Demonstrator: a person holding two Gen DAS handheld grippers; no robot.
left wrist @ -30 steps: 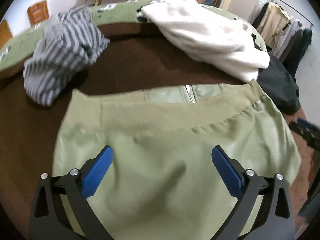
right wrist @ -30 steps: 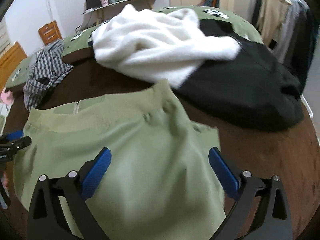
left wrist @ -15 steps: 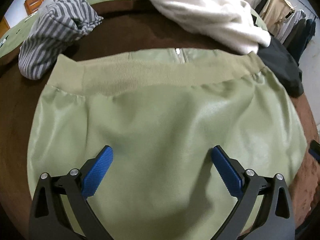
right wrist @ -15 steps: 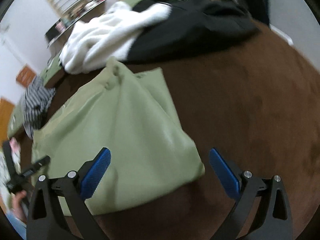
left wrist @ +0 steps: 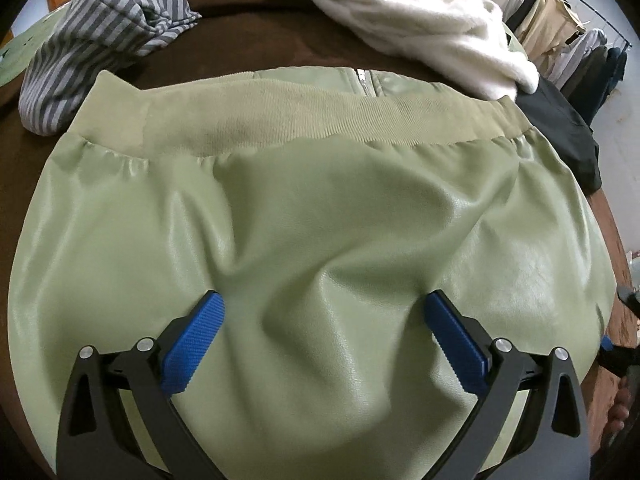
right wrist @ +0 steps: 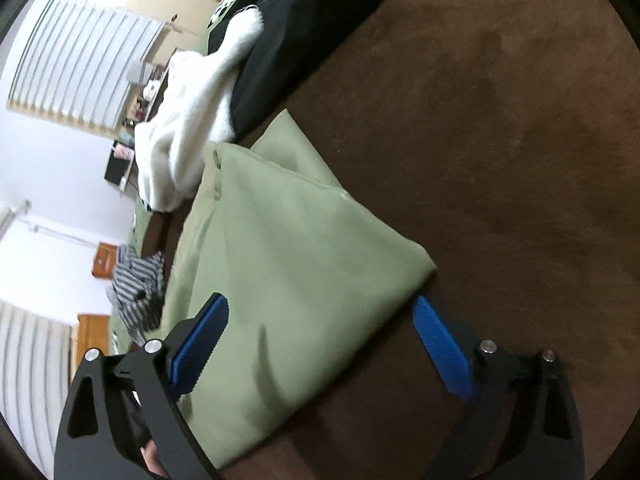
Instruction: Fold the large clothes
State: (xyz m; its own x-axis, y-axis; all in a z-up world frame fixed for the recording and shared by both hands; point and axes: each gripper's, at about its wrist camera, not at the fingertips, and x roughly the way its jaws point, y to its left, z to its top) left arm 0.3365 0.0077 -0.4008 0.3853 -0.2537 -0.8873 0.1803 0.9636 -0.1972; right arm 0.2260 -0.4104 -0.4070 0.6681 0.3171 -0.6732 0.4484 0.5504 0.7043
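Note:
A light green faux-leather jacket (left wrist: 320, 208) lies spread on the brown table, its ribbed hem and zipper at the far side. My left gripper (left wrist: 320, 328) is open, its blue pads low over the jacket's middle, where the fabric is wrinkled. In the right wrist view the same jacket (right wrist: 288, 264) shows folded, with a corner toward the right. My right gripper (right wrist: 320, 332) is open and rolled sideways, its pads on either side of that near corner edge, holding nothing.
A grey striped garment (left wrist: 104, 28) lies far left, a white fluffy one (left wrist: 408, 20) at the back and a black one (left wrist: 568, 136) far right. The brown table surface (right wrist: 500, 140) extends right of the jacket. Clothes hang on a rack (left wrist: 568, 28).
My left gripper has moved lower and closer over the jacket. My right gripper has rolled sideways and dropped toward the jacket's right corner; the fabric there is now folded over.

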